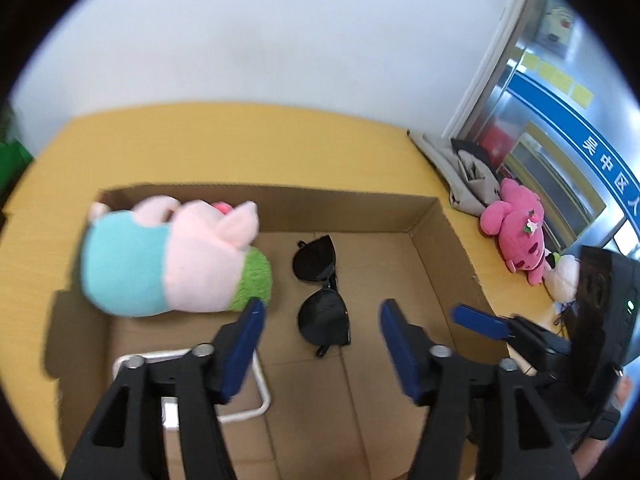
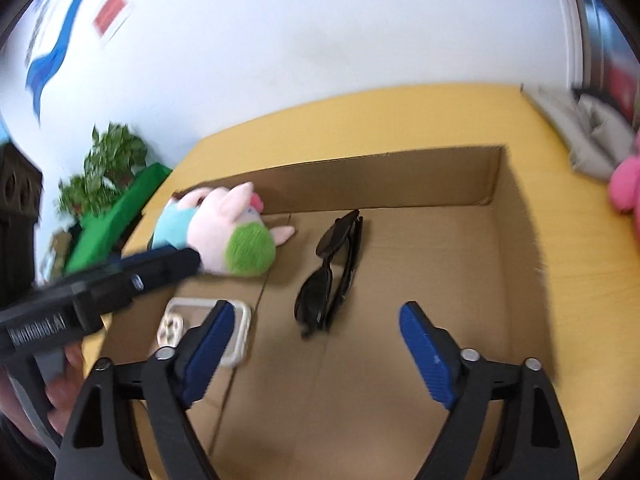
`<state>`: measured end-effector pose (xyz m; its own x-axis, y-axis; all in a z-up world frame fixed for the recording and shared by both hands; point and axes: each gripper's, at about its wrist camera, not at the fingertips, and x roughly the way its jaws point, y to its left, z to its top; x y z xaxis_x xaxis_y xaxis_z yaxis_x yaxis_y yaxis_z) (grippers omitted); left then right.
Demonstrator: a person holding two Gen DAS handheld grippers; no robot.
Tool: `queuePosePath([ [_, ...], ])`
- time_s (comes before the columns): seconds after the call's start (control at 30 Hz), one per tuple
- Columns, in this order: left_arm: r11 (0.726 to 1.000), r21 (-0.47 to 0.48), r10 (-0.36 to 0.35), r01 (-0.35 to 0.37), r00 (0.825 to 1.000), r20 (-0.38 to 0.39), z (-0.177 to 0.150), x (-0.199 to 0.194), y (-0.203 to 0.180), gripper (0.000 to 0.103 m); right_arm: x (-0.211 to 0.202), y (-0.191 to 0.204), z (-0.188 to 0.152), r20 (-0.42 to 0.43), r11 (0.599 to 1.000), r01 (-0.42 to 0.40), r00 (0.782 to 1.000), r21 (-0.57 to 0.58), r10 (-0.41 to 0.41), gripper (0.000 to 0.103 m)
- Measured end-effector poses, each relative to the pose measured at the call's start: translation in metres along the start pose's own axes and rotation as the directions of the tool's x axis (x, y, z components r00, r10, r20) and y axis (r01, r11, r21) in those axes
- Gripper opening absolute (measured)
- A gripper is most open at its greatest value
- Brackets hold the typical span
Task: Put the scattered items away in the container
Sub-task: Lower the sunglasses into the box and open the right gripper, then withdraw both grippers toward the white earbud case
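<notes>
An open cardboard box [image 1: 448, 248] [image 2: 496, 184] stands on a yellow table. In it lie a pink, teal and green plush toy [image 1: 172, 264] [image 2: 224, 236], black sunglasses [image 1: 322, 292] [image 2: 332, 268] and a white-framed item [image 1: 256, 396] [image 2: 236, 340]. My left gripper [image 1: 320, 312] is open and empty, hovering over the box just near of the sunglasses. My right gripper [image 2: 316, 320] is open and empty over the box floor, right of the left one; it shows in the left wrist view [image 1: 480, 320].
A bright pink plush [image 1: 516, 232] [image 2: 626, 188] and a small white plush [image 1: 564, 276] lie on the table right of the box, beside a grey cloth bag [image 1: 468, 172] [image 2: 588, 136]. A green object [image 2: 120, 216] and a plant [image 2: 108, 160] stand left.
</notes>
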<state>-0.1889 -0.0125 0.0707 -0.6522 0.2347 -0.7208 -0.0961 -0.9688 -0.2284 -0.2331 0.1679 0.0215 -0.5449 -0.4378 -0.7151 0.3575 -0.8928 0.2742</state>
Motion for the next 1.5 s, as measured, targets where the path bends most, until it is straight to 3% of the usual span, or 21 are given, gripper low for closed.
queuePosePath([
  [0.13, 0.994, 0.049, 0.091, -0.097, 0.989, 0.114, -0.032, -0.039, -0.009, 0.078, -0.044, 0.022, -0.034, 0.054, 0.991, 0.094, 0.995, -0.095, -0.089, 0.094],
  [0.27, 0.990, 0.049, 0.127, -0.136, 0.980, 0.152, -0.067, -0.059, -0.008, 0.078, -0.073, 0.035, -0.062, 0.097, 0.982, 0.138, 0.987, -0.126, -0.126, 0.094],
  [0.57, 0.988, -0.011, 0.153, -0.154, 0.970, 0.189, -0.125, -0.100, -0.018, 0.078, -0.105, 0.045, -0.102, 0.129, 0.970, 0.184, 0.978, -0.157, -0.164, 0.094],
  [0.87, 0.993, -0.014, 0.121, -0.121, 0.976, 0.179, -0.164, -0.114, -0.036, 0.078, -0.125, 0.046, -0.127, 0.141, 0.966, 0.183, 0.977, -0.183, -0.159, 0.094],
  [1.07, 0.996, 0.020, 0.078, -0.081, 0.990, 0.121, -0.187, -0.109, -0.048, 0.078, -0.134, 0.038, -0.165, 0.113, 0.968, 0.123, 0.989, -0.220, -0.100, 0.094],
  [1.3, 0.999, 0.034, -0.025, 0.027, 0.999, -0.039, -0.229, -0.087, -0.048, 0.078, -0.122, 0.034, -0.241, -0.062, 0.948, -0.038, 0.998, -0.316, 0.019, 0.094],
  [1.4, 0.995, 0.041, -0.082, 0.088, 0.989, -0.127, -0.247, -0.075, -0.051, 0.078, -0.114, 0.040, -0.267, -0.128, 0.930, -0.099, 0.990, -0.353, 0.056, 0.094],
  [1.5, 0.979, 0.022, -0.194, 0.204, 0.956, -0.220, -0.265, -0.063, -0.053, 0.078, -0.107, 0.046, -0.285, -0.171, 0.919, -0.144, 0.982, -0.366, 0.085, 0.093],
])
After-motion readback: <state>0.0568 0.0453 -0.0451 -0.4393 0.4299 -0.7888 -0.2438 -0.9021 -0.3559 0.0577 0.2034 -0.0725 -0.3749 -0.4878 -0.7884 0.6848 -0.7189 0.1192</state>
